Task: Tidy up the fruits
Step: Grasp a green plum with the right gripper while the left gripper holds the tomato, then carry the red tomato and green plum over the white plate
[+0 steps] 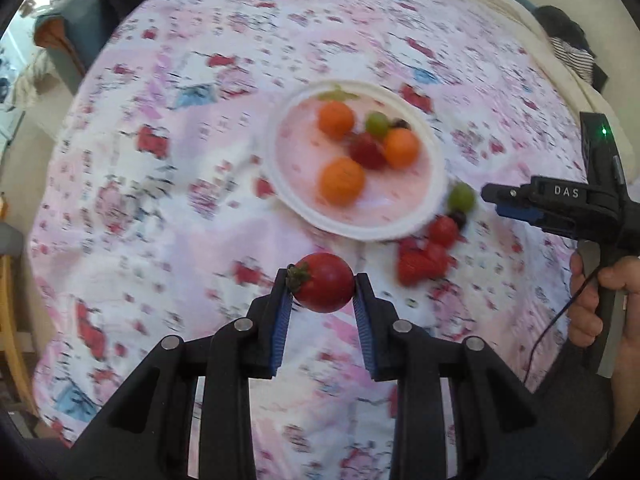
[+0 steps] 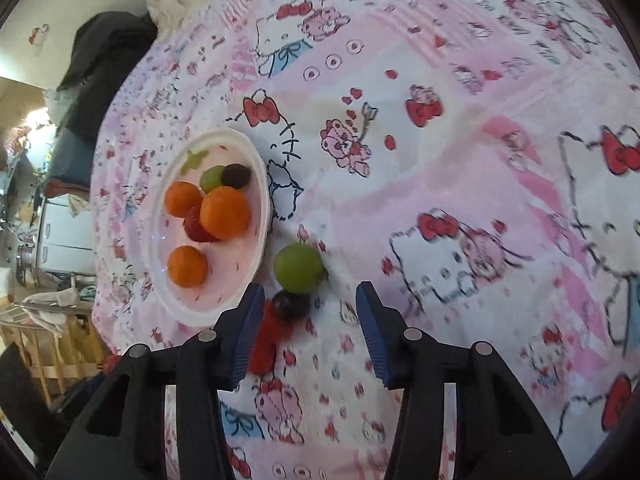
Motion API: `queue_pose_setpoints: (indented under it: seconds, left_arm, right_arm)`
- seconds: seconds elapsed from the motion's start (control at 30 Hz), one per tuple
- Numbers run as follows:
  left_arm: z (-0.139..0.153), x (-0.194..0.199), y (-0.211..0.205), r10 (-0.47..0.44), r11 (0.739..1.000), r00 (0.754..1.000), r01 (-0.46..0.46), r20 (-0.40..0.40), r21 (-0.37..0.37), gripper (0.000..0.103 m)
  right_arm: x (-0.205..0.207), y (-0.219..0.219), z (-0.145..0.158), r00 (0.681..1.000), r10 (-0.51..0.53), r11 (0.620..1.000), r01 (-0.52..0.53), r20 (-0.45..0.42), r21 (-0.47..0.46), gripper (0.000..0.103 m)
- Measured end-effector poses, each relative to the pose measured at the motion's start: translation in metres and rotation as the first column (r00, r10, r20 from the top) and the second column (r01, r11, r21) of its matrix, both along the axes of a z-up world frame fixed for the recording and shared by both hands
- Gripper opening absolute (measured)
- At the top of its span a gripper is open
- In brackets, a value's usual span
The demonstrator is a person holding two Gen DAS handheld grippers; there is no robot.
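My left gripper [image 1: 322, 286] is shut on a red tomato [image 1: 325, 282] and holds it above the cloth, short of the white plate [image 1: 434, 184]. The plate [image 2: 262, 184] holds three oranges [image 1: 342, 181], a green grape [image 1: 377, 123], a dark grape [image 2: 236, 175] and a red fruit [image 1: 366, 151]. Beside the plate lie a green grape [image 2: 298, 268], a dark grape [image 2: 291, 305] and strawberries [image 1: 422, 262]. My right gripper [image 2: 310, 306] is open just above the loose grapes; it also shows in the left wrist view [image 1: 496, 200].
A pink Hello Kitty cloth [image 2: 440, 160] covers the round table. A chair [image 1: 72, 28] stands at the far left, dark clothes [image 2: 104, 64] hang beyond the table edge, and a wooden rack [image 2: 40, 344] stands below the left edge.
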State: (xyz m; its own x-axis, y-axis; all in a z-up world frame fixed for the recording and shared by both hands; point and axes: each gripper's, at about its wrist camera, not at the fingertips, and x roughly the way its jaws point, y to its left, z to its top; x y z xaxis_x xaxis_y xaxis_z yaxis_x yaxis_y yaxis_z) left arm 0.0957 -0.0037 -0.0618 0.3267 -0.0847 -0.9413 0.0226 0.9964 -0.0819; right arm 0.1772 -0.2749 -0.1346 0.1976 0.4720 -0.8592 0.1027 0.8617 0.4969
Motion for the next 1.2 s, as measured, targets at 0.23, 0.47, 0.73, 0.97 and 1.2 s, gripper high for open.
queue_pose_setpoints:
  seconds: [0.23,0.47,0.73,0.97,1.2]
  left_arm:
    - [-0.014,0.006,0.027,0.102,0.993,0.994,-0.103,-0.028,-0.055,0.027]
    - [-0.018,0.006,0.02,0.092,0.993,0.995,-0.095,-0.045,-0.071,0.027]
    - [-0.014,0.008,0.015,0.076,0.996,0.997,-0.077,-0.01,-0.045,0.027]
    - [-0.015,0.011,0.021,0.097,0.995,0.995,-0.097,0.018,-0.02,0.027]
    - [-0.005,0.009,0.03,0.125,0.992,0.988,-0.124,0.085,-0.013,0.027]
  right_arm:
    - [0.016,0.025,-0.016,0.999,0.025,0.998,-0.026,-0.028,-0.052,0.049]
    - [0.015,0.041,-0.022,0.994,0.104,0.981,-0.105,-0.015,-0.164,0.035]
    - [0.012,0.03,-0.017,0.996,0.086,0.989,-0.085,0.001,-0.119,0.029]
    - [0.006,0.0,0.005,0.998,-0.019,0.999,0.021,0.054,-0.028,0.029]
    - [0.0,-0.029,0.033,0.984,-0.116,0.988,0.099,0.136,0.122,0.029]
